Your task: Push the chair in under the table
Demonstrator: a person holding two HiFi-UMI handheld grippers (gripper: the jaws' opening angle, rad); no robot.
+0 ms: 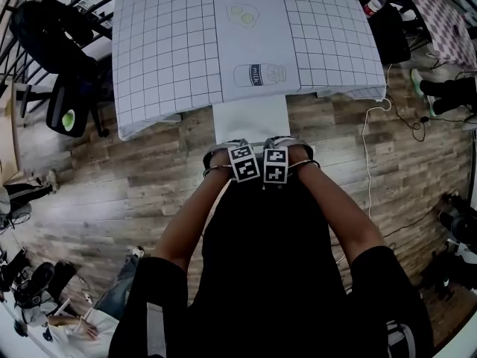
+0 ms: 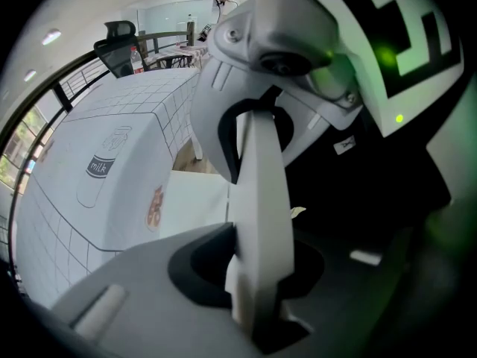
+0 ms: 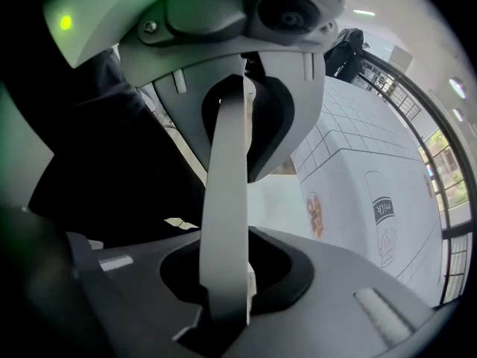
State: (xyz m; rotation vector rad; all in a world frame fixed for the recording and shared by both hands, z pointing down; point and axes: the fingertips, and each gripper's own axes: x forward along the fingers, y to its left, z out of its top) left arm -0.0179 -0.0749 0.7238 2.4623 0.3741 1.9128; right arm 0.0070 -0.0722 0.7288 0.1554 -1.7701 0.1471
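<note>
Each gripper's fingers pinch the white chair back, the left gripper just beside the right gripper. The seat sits partly under the table at its near edge; pushing the chair in remains, it seems.

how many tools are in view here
2. The left tool and the right tool sit side by side, each clamped on the back of the white chair facing the table. None look hidden.

Table w/ grid cloth, wood floor
</note>
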